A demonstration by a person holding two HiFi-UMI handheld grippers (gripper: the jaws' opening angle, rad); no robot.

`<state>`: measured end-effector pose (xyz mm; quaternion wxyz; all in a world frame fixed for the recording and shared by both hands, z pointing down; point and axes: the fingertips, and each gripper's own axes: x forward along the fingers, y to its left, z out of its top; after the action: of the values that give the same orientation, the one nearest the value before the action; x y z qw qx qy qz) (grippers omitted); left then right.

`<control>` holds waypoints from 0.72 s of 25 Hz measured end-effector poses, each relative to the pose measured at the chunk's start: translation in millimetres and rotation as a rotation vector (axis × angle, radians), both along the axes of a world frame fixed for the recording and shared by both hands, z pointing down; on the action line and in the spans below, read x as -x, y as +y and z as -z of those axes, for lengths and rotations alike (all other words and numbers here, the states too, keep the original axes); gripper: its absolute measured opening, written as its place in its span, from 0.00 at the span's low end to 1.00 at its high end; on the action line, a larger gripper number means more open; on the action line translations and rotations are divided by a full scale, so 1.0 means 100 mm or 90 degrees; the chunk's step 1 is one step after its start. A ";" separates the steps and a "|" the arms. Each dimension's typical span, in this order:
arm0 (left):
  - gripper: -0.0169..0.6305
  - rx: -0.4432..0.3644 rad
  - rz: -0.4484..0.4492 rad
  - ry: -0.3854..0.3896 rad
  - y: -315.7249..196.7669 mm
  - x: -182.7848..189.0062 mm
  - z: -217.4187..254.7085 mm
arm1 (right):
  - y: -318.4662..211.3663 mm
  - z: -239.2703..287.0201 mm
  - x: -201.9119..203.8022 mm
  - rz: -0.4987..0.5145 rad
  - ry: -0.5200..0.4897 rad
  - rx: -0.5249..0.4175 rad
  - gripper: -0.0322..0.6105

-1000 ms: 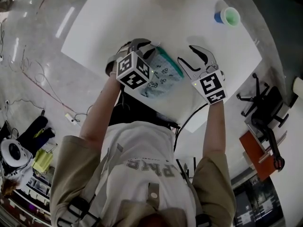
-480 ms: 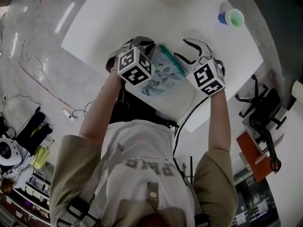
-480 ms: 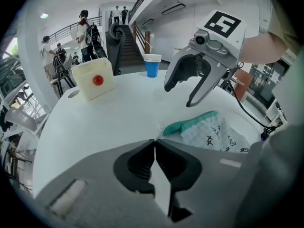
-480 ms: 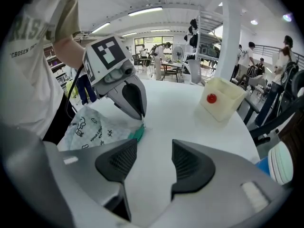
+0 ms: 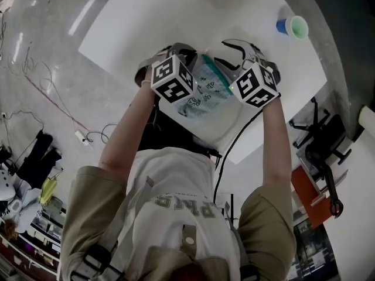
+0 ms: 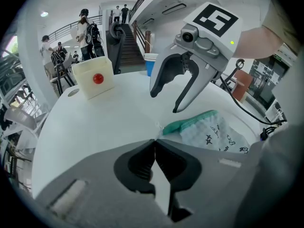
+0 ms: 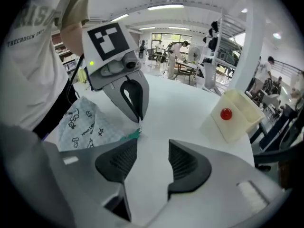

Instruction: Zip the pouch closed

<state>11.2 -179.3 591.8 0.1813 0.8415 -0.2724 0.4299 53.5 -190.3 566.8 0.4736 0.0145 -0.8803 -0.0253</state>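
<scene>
The main risk is the pinch: the left gripper (image 6: 154, 141) has just been closing and its jaws now stand together on the very tip of the pouch (image 5: 202, 92), at the end of the teal zipper edge (image 6: 190, 122), so the hold looks thin and could slip once the zip is pulled away from it, letting the fabric drag and bunch across the white table (image 5: 146, 22). The right gripper (image 7: 153, 146) hovers just beside that same end with its jaws well apart and only bare table between them. I cannot make out the slider in any view, so these jaws might well close on cloth or on the teal tape instead of the pull. The pouch lies flat on the table between the two grippers, close to the person. Its zipper edge runs diagonally in the head view, from the pinched end down towards the right gripper's side, facing away from the person. The long axis seems to follow that edge, though I cannot be sure
</scene>
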 end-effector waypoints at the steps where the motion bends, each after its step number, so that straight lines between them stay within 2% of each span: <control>1: 0.05 0.001 0.001 0.000 0.00 0.00 0.00 | 0.00 -0.02 0.02 0.031 0.015 -0.012 0.37; 5: 0.05 0.001 0.004 0.000 0.00 0.01 0.01 | 0.05 -0.13 0.12 0.173 0.083 -0.062 0.37; 11: 0.05 0.006 0.006 0.006 0.00 0.02 -0.01 | 0.16 -0.31 0.22 0.353 0.156 -0.107 0.30; 14: 0.05 0.007 0.008 0.008 0.00 0.01 -0.01 | 0.17 -0.35 0.21 0.405 0.186 -0.120 0.30; 18: 0.05 0.008 0.010 0.010 0.00 0.02 -0.01 | 0.19 -0.35 0.21 0.422 0.193 -0.099 0.29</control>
<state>9.1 -179.1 592.3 0.1920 0.8414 -0.2753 0.4236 32.1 -171.2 601.4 0.5623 -0.2396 -0.7523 -0.2460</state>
